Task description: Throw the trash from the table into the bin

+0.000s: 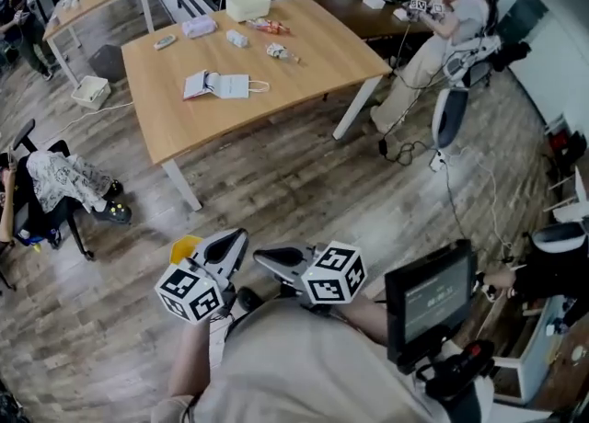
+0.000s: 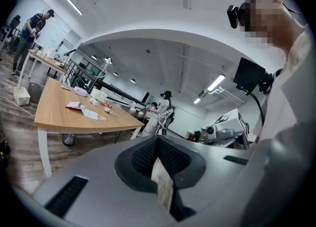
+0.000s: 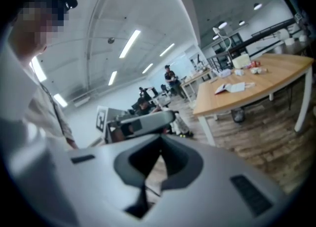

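Observation:
The wooden table (image 1: 304,53) stands well ahead of me at the top of the head view. On it lie a white paper bag (image 1: 230,86), a booklet (image 1: 198,84), a white box (image 1: 248,5), a red snack wrapper (image 1: 269,26) and a crumpled wrapper (image 1: 279,51). Both grippers are close to my body, far from the table, with their tips turned toward each other. The left gripper (image 1: 230,245) is shut with nothing seen in it, and its jaws meet in the left gripper view (image 2: 158,139). The right gripper (image 1: 271,256) (image 3: 160,151) is shut too and holds nothing. The same table (image 2: 59,112) (image 3: 247,93) shows in both gripper views.
A yellow object (image 1: 184,248) sits on the floor just beside the left gripper. A chair draped with clothing (image 1: 64,182) stands at the left. A seated person (image 1: 442,26) is at the back right, with cables (image 1: 405,150) on the floor nearby. A screen (image 1: 430,297) is at my right.

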`<state>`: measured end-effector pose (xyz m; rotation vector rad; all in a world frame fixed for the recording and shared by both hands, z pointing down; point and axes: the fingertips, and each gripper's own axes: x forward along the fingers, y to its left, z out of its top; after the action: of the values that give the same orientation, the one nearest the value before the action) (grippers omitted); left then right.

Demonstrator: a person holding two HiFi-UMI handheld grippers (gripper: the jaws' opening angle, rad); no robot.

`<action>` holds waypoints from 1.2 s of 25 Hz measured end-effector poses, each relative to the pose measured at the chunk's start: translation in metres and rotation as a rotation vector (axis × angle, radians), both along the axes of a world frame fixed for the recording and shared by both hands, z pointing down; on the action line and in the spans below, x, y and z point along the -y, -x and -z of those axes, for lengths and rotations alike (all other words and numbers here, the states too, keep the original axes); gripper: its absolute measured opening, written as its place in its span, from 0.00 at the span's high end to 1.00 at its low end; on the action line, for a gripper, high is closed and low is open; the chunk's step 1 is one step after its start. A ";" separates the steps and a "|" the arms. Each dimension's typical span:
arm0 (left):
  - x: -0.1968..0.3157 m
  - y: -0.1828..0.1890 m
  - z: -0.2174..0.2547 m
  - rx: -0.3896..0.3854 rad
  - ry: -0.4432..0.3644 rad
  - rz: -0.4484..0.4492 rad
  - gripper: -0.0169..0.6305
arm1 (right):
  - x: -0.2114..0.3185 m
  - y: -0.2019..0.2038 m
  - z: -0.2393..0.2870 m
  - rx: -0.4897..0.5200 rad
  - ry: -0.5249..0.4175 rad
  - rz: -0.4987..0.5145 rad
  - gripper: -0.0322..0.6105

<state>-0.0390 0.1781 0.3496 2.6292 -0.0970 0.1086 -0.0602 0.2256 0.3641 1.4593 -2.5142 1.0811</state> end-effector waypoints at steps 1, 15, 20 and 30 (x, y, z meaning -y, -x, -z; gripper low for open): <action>0.001 -0.003 0.001 0.001 -0.004 -0.011 0.95 | 0.001 -0.005 0.001 0.003 -0.003 -0.017 0.94; 0.002 -0.061 0.014 0.072 -0.037 0.023 0.95 | 0.005 -0.081 0.004 0.064 -0.022 -0.014 0.94; -0.004 -0.100 0.018 0.109 -0.066 0.025 0.95 | 0.000 -0.124 0.008 0.107 -0.050 -0.040 0.94; -0.024 -0.191 0.021 0.138 -0.128 0.046 0.95 | -0.025 -0.221 0.013 0.142 -0.107 -0.058 0.94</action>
<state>0.1523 0.2019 0.3286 2.7431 -0.2183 0.2761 0.1609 0.2508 0.3507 1.5429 -2.6806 1.1128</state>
